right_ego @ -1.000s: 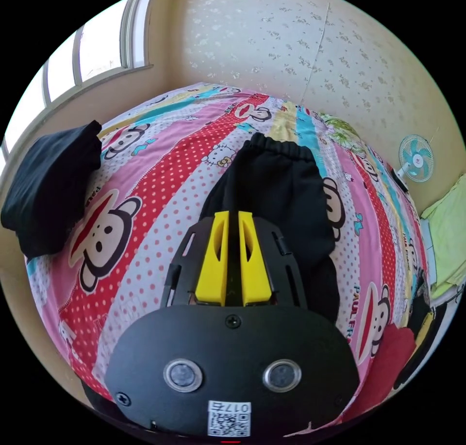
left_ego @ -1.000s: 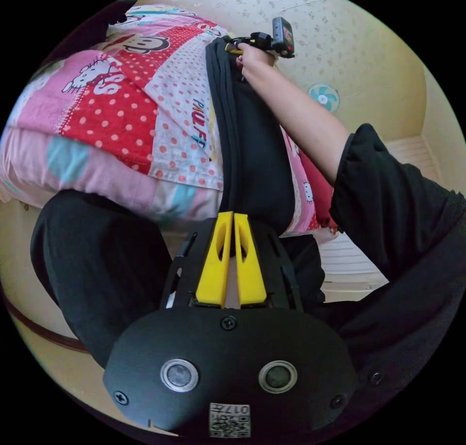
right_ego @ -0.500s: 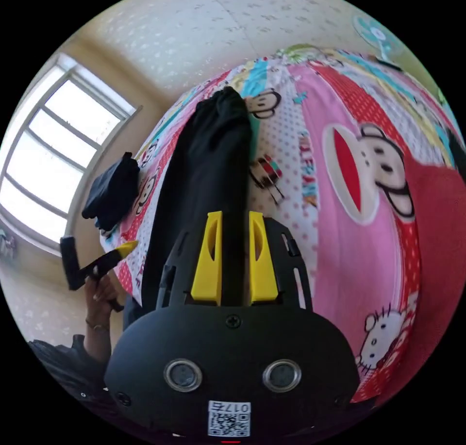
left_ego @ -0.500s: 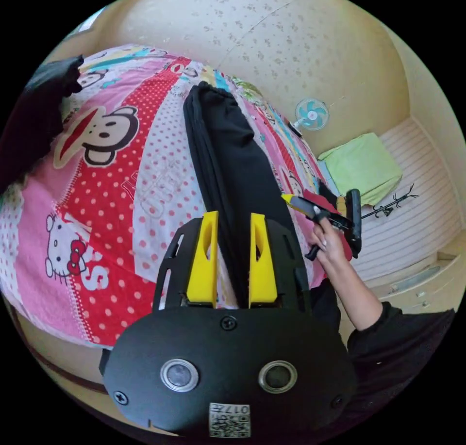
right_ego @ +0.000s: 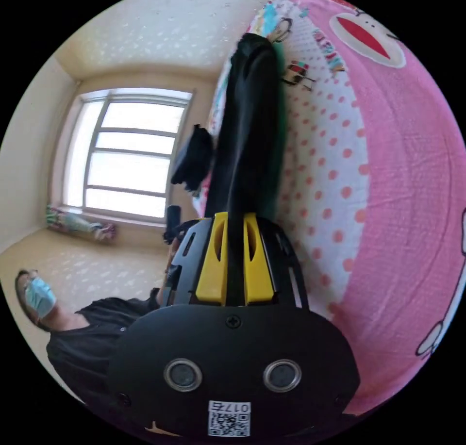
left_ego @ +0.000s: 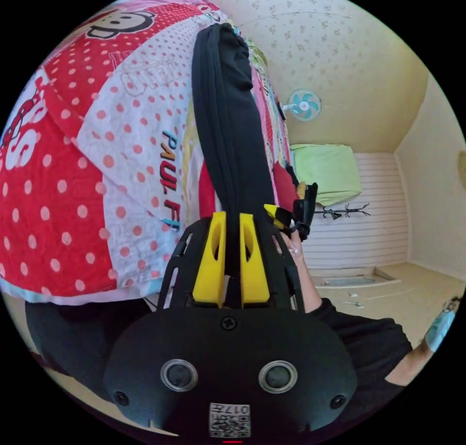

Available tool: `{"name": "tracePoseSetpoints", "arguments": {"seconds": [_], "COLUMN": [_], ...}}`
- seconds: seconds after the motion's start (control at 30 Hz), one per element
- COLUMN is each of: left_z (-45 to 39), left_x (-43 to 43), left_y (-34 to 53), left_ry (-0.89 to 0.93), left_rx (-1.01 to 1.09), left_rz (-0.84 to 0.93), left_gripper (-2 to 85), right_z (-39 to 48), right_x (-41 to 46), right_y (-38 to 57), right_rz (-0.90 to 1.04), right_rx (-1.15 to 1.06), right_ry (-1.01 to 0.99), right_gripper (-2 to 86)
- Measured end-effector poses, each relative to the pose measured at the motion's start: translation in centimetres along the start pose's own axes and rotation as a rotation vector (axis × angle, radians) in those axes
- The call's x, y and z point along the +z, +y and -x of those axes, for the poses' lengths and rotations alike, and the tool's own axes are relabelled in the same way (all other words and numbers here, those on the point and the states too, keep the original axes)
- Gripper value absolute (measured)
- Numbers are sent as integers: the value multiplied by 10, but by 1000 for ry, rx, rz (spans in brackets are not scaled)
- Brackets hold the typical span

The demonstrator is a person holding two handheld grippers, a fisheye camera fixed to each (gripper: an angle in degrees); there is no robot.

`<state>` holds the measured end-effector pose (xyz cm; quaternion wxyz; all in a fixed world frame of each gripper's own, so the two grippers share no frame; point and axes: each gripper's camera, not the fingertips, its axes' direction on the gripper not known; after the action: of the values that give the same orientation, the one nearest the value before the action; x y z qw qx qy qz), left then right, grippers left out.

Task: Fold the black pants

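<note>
Two grippers close on the same end of the black pants [left_ego: 233, 124], which lie as one long narrow band across the cartoon-print bedspread [left_ego: 97, 173], running from the bed's near edge away toward the wallpapered wall [left_ego: 340, 52]. In the left gripper view, the red and white dotted panels of the bedspread lie on one side of the pants, and the left gripper [left_ego: 232, 219] sits at the near end of the band, its yellow jaws drawn narrow with black fabric pressed between them. Just beside the pants on the other side, the right gripper [left_ego: 277, 215] shows its yellow tip at the cloth's edge, held by the person's hand [left_ego: 293, 251] with a black sleeve [left_ego: 359, 333] behind it. Past that side of the pants stand a small fan [left_ego: 303, 104] against the wall, a green cloth [left_ego: 325, 171] and a coat rack [left_ego: 342, 212]. In the right gripper view, a window [right_ego: 131, 154] lies well apart from the pants, with a person in black clothes [right_ego: 92, 333] below it. Between the window and the pants sits a dark bundle of cloth [right_ego: 194, 158] on the bed, and below it a dark part of the left gripper [right_ego: 174, 222] shows; its jaws cannot be made out there. The right gripper [right_ego: 235, 222] holds the pants' [right_ego: 247, 139] near end, its jaws narrow and clamped on a fold of black cloth. The pink dotted bedspread [right_ego: 388, 197] spreads beyond the pants on the far side.
</note>
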<state>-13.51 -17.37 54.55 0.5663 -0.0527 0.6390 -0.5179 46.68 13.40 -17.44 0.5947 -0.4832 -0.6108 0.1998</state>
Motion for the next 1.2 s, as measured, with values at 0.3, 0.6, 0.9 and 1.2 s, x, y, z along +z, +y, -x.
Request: {"name": "tracePoseSetpoints", "arguments": {"seconds": [0.3,0.6,0.9,1.2], "left_z": [-185,-371,-347,-237], "left_x": [-141,-228,-184,-85], "left_y": [99,137,-22,-94], "left_ry": [327,268,59,-174], "left_rx": [639,972,663,427], "left_rz": [-216,-462,-434,-306], "left_gripper": [47,46,46,49], "right_z": [369,695,655,513], "right_x": [-133,-224,-198,-104], "right_y": [54,34,-204,-305], "right_rz": [-94,-218,-249,-200], "right_rx": [-617,-986,-607,-432], "right_ry": [-326,-260,-50,301], "right_gripper": [8,5,17,21]}}
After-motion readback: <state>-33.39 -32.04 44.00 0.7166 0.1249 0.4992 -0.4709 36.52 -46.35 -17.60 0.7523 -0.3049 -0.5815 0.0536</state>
